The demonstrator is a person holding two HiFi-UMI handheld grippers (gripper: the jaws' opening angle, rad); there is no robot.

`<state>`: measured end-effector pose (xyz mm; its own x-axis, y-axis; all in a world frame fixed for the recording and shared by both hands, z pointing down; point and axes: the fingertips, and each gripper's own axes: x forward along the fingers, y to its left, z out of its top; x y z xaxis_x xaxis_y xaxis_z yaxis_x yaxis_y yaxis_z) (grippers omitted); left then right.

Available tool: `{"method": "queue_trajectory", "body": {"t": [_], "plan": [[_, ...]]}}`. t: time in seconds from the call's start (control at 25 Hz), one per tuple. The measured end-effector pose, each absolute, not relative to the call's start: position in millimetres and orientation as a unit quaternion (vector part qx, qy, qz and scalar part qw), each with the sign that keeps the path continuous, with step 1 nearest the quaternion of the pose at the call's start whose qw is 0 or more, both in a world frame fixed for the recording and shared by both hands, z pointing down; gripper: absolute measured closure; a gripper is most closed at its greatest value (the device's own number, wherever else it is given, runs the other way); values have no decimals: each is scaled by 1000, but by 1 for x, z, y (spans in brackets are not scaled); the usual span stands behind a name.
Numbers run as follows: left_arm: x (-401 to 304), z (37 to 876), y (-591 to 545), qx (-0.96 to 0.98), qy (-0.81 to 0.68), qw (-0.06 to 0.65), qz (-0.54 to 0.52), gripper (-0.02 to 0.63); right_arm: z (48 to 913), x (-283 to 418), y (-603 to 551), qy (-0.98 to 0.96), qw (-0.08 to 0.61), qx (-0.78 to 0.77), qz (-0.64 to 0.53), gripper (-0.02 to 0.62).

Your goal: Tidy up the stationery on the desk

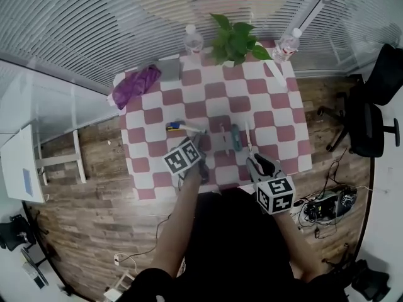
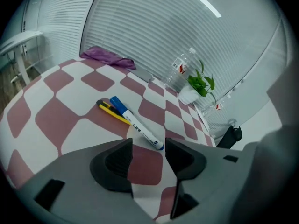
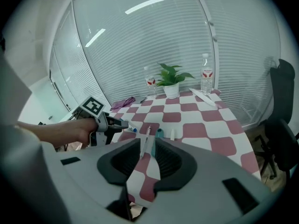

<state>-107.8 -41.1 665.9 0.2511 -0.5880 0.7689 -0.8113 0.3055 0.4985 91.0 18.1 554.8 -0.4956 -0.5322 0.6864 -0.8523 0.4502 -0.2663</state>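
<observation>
The person's left forearm point(image 1: 175, 225) reaches up from the near edge of the checked counter point(image 1: 277, 115). It carries the left gripper point(image 2: 148, 148) low over the cloth, pitched steeply down towards the far side. Its fingers point(image 2: 117, 164) stand wide apart and hold nothing; only a red square of the cloth shows between them.

Just beyond the fingertips lies a white marker point(image 2: 140, 126) with a blue cap, flat on the counter. In the left gripper view its long axis runs slantwise, the cap at the far left and the blunt end at the near right, close to the right-hand finger. A yellow pen point(image 2: 111, 111) lies beside the marker along its left side, pointing much the same way. From the head view the pair sits left of the counter's middle, lying roughly across it.

To the right, the right gripper point(image 3: 147, 149) hangs above the near edge of the counter, also tilted down and aimed at the far side. Its fingers point(image 3: 173, 164) are about half open and close on nothing. A slim pale pen point(image 3: 147, 135) shows through the gap on the counter beyond, its length running near to far. Just right of it lie a teal item point(image 3: 160, 133) and a short white stick point(image 3: 172, 134), set side by side near the counter's middle.
</observation>
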Motion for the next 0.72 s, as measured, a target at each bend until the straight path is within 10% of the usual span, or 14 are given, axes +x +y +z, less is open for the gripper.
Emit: {"method": "queue_trajectory", "body": {"t": [0.72], "plan": [[-120,690,-64,481,-685,536,112,480,574,123,33,-781,264,451,342,491]]}}
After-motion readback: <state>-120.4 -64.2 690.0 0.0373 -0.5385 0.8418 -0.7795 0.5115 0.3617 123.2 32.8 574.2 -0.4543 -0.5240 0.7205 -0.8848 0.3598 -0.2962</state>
